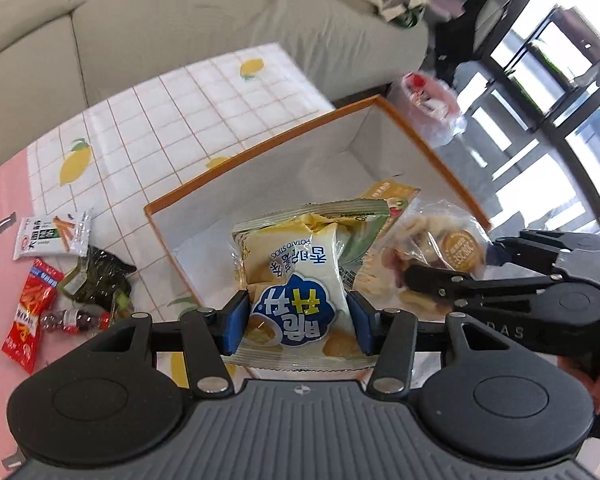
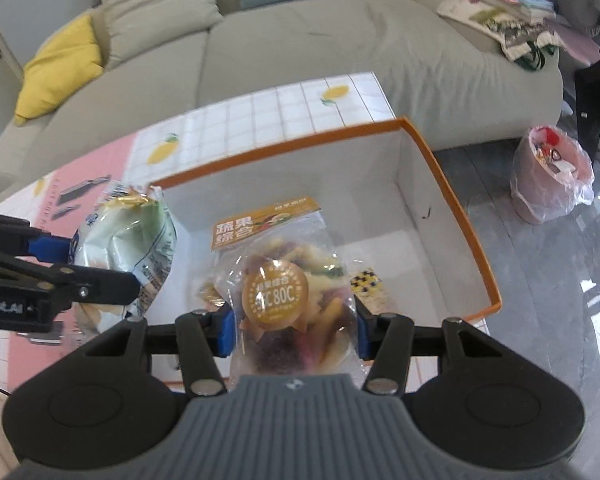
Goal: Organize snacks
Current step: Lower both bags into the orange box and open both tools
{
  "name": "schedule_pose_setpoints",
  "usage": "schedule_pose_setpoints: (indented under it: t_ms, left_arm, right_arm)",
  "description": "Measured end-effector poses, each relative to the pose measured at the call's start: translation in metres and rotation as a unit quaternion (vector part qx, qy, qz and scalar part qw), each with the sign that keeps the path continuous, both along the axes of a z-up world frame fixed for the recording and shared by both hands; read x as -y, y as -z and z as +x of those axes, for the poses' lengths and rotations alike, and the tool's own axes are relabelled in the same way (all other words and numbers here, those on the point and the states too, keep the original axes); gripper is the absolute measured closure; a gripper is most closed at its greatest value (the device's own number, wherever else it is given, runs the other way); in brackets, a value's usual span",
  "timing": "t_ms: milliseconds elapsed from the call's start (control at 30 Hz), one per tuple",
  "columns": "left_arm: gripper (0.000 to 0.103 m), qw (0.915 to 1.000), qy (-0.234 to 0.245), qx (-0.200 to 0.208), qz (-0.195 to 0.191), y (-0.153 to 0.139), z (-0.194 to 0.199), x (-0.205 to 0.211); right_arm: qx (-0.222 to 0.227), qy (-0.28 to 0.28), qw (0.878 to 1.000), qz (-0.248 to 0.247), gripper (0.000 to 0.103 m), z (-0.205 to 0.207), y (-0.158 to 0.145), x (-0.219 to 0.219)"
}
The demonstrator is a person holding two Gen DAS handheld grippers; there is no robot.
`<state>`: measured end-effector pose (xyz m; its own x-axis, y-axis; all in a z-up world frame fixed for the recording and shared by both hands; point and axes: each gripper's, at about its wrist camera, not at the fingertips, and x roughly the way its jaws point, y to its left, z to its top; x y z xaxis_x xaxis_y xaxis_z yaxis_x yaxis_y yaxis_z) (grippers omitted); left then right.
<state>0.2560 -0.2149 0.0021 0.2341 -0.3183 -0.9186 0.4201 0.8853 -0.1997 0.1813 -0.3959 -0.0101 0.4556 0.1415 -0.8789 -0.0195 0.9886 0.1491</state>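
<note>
1. Left tongs (image 1: 296, 320) are clamped on a potato stick bag (image 1: 296, 280), held over the orange-rimmed box (image 1: 260, 148) on the desk (image 1: 148, 120).
2. Right tongs (image 2: 290, 332) pinch a clear veggie chip bag (image 2: 288, 280) above the same box.
3. Looks like the drop-off step; next both probably just let go, then go for the leftover snacks (image 1: 52, 264).

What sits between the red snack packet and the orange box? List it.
In the left wrist view, a dark green packet and a small bottle lie between the red packet and orange box.
</note>
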Motion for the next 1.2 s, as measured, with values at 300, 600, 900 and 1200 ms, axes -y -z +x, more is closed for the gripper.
schedule_pose_setpoints:
  t_ms: [300,600,900,1200]
  left_arm:
    - [0.043,0.9978,0.007,-0.034,0.056,0.04,0.046,0.029]
    - [0.043,0.9957,0.011,-0.056,0.073,0.072,0.064,0.04]
    - [0.023,0.9965,0.004,-0.046,0.07,0.079,0.07,0.036]
    - [0.015,0.9987,-0.006,-0.035,0.036,0.062,0.068,0.025]
  right_arm:
    - [-0.043,-0.026,0.998,-0.032,0.051,0.056,0.048,0.004]
    - [-0.058,-0.061,0.994,-0.068,0.051,0.085,0.078,0.0]
    - [-0.074,-0.073,0.993,-0.062,0.047,0.098,0.094,-0.005]
    - [-0.055,-0.067,0.994,-0.07,0.029,0.095,0.084,-0.009]
